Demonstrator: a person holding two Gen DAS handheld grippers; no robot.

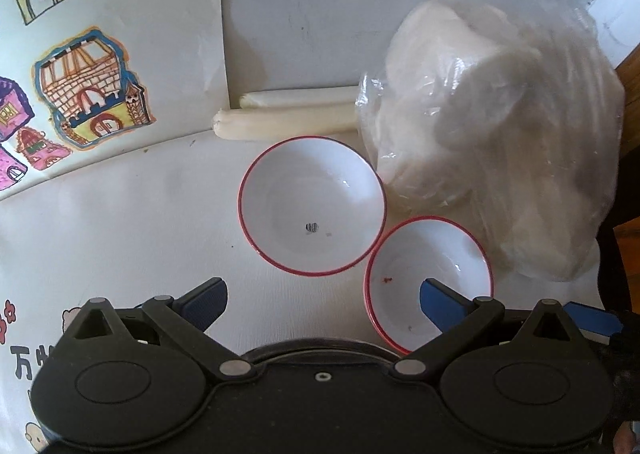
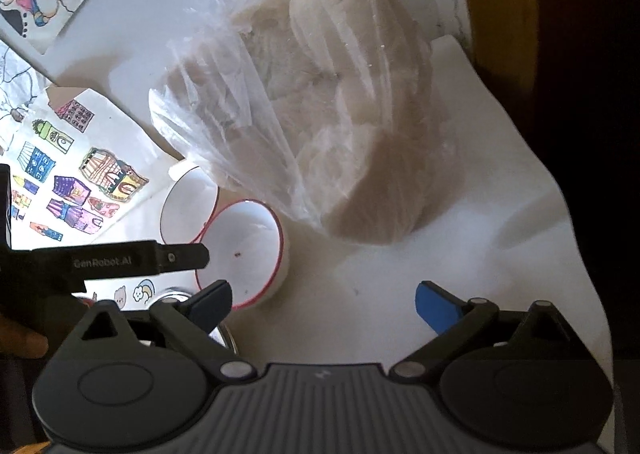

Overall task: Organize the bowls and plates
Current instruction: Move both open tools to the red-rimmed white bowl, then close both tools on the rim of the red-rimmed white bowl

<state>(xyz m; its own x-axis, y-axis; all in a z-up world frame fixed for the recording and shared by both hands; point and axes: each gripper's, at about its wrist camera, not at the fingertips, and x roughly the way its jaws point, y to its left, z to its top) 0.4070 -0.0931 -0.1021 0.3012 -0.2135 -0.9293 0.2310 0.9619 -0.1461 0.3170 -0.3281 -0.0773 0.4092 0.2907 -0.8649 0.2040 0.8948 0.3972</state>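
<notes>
Two white bowls with red rims stand side by side on the white table. In the left wrist view the larger-looking bowl (image 1: 312, 210) is at the centre, ahead of my left gripper (image 1: 324, 304). The second bowl (image 1: 428, 282), with a small red speck inside, lies under the right blue fingertip (image 1: 438, 304). The left gripper is open and holds nothing. In the right wrist view the speckled bowl (image 2: 244, 250) is just ahead of my right gripper's left fingertip, and the other bowl (image 2: 188, 202) is behind it. My right gripper (image 2: 324, 304) is open over bare table.
A big clear plastic bag of white lumps (image 1: 492, 150) (image 2: 312, 114) crowds the bowls on the right. Two white rolls (image 1: 288, 114) lie behind them. A sheet with coloured house drawings (image 1: 92, 94) covers the left. A metal rim (image 2: 226, 334) shows under the right gripper.
</notes>
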